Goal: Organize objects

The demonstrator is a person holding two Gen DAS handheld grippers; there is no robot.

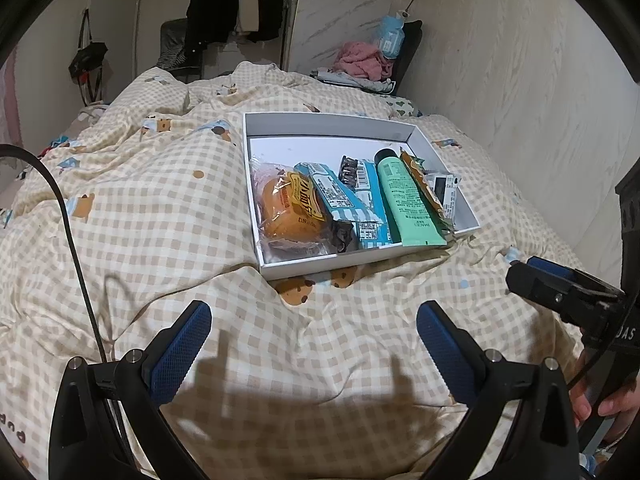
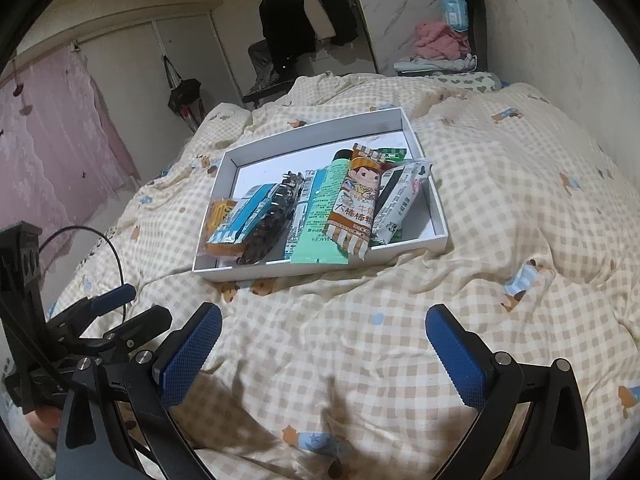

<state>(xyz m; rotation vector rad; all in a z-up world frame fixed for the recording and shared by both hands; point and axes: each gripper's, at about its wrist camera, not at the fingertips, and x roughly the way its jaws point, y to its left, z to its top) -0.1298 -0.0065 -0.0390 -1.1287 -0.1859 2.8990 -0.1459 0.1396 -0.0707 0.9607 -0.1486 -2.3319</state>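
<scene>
A white shallow box (image 1: 320, 124) (image 2: 320, 128) lies on the checked quilt. Side by side in it lie a wrapped bun (image 1: 286, 210), a blue-and-white snack pack (image 1: 340, 196) (image 2: 248, 214), a dark cookie pack (image 2: 276, 216), a green tube (image 1: 404, 200) (image 2: 324, 216), a brown cartoon snack pack (image 2: 354, 208) and a white sachet (image 1: 446, 194) (image 2: 400, 204). My left gripper (image 1: 314, 332) is open and empty, over the quilt in front of the box. My right gripper (image 2: 324, 336) is open and empty, also short of the box.
The quilt (image 1: 160, 220) (image 2: 520, 200) is wrinkled and covers the whole bed. A wall (image 1: 520, 80) runs along the right. A chair with pink clothes (image 1: 364, 60) (image 2: 440, 42) stands beyond the bed. A clothes rack (image 1: 240, 8) is at the back.
</scene>
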